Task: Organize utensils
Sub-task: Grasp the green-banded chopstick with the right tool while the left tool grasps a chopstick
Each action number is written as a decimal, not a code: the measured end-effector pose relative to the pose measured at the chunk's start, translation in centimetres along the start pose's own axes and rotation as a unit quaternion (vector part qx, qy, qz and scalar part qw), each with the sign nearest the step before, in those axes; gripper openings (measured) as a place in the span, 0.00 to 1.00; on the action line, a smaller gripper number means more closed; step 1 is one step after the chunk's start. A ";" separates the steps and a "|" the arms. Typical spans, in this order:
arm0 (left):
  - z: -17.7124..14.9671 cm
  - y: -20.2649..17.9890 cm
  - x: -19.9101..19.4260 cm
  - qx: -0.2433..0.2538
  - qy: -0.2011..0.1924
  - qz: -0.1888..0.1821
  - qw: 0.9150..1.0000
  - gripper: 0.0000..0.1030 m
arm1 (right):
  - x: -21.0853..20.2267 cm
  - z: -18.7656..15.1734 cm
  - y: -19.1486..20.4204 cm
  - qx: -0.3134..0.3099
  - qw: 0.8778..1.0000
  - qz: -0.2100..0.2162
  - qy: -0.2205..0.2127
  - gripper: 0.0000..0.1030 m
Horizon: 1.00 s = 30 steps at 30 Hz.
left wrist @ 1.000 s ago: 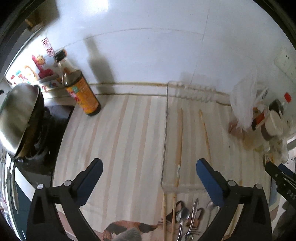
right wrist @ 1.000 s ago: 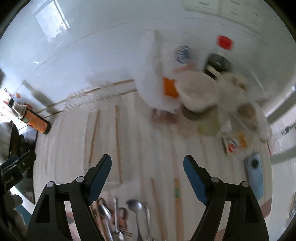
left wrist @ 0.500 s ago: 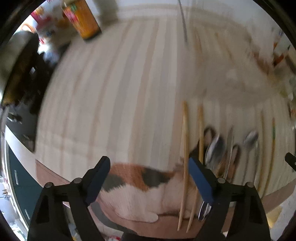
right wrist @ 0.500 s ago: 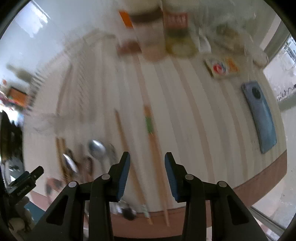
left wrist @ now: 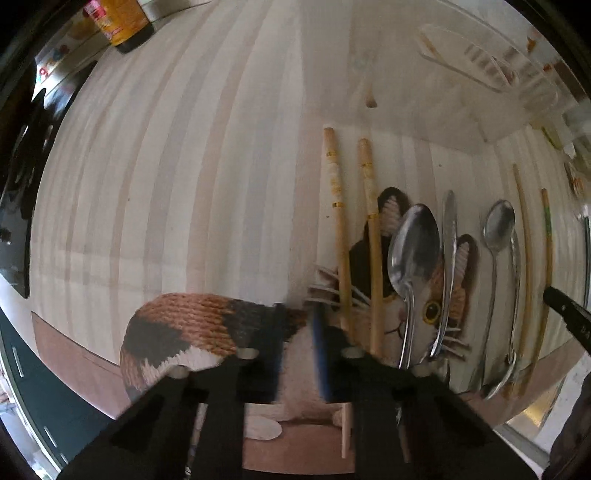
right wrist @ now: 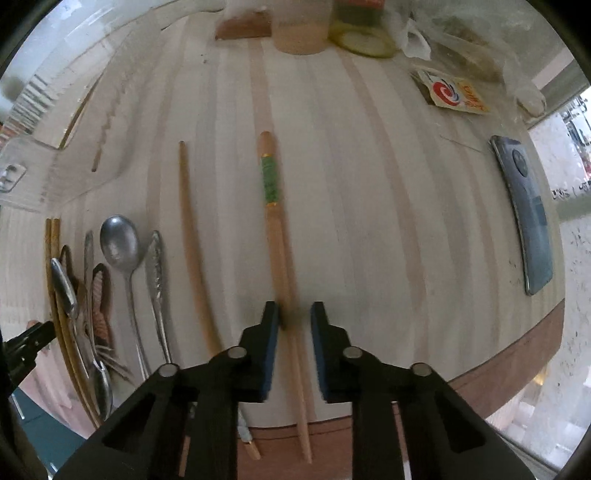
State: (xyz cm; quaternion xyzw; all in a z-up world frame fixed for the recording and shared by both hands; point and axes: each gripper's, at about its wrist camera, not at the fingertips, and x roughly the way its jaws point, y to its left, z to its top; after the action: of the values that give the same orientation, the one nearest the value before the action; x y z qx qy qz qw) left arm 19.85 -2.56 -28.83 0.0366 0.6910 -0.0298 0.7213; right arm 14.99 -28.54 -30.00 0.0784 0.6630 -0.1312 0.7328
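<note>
In the right wrist view my right gripper (right wrist: 293,317) has its jaws partly closed, one on each side of a green-banded chopstick (right wrist: 279,258) lying on the striped table; a small gap remains. A plain chopstick (right wrist: 194,251) and spoons (right wrist: 122,247) lie to its left. In the left wrist view my left gripper (left wrist: 297,332) is narrowed over the cat-shaped mat (left wrist: 192,328), empty, just left of two chopsticks (left wrist: 341,243). A large spoon (left wrist: 413,251) and more cutlery lie to the right.
A clear plastic tray (left wrist: 461,110) holding chopsticks sits behind the cutlery. A sauce bottle (left wrist: 118,22) stands far left. A phone (right wrist: 528,218), a packet (right wrist: 454,92) and jars (right wrist: 301,26) crowd the right and back of the table. The table's front edge is close.
Both grippers have dropped low toward the table's front and narrowed their jaws. The right one has come down around the green-banded chopstick; the left one has come down over the cat mat.
</note>
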 end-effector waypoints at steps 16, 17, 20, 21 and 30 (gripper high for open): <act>-2.5 2.3 -1.2 -0.049 0.006 -0.110 0.993 0.28 | 0.0 -4.1 -3.8 0.006 0.999 0.027 0.040 0.07; -2.0 1.9 -1.3 -0.042 0.004 -0.107 0.993 0.29 | -0.1 -4.0 -4.2 0.005 0.999 0.026 0.041 0.07; -1.3 0.3 -0.9 -0.020 0.006 -0.088 0.996 0.30 | -0.3 -3.9 -4.8 0.001 0.999 0.021 0.039 0.07; -1.3 0.1 -1.0 -0.016 -0.002 -0.085 0.996 0.27 | -0.1 -3.4 -4.6 0.000 0.999 0.020 0.040 0.07; -3.1 1.6 -1.5 -0.006 0.013 -0.035 0.999 0.04 | 0.0 -3.8 -1.6 -0.024 0.998 0.006 0.054 0.07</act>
State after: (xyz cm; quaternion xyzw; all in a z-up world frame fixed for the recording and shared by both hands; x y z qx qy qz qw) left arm 16.81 -0.64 -27.40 0.0089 0.7013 -0.0506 0.7110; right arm 10.87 -28.98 -30.36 0.0723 0.7038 -0.1065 0.6986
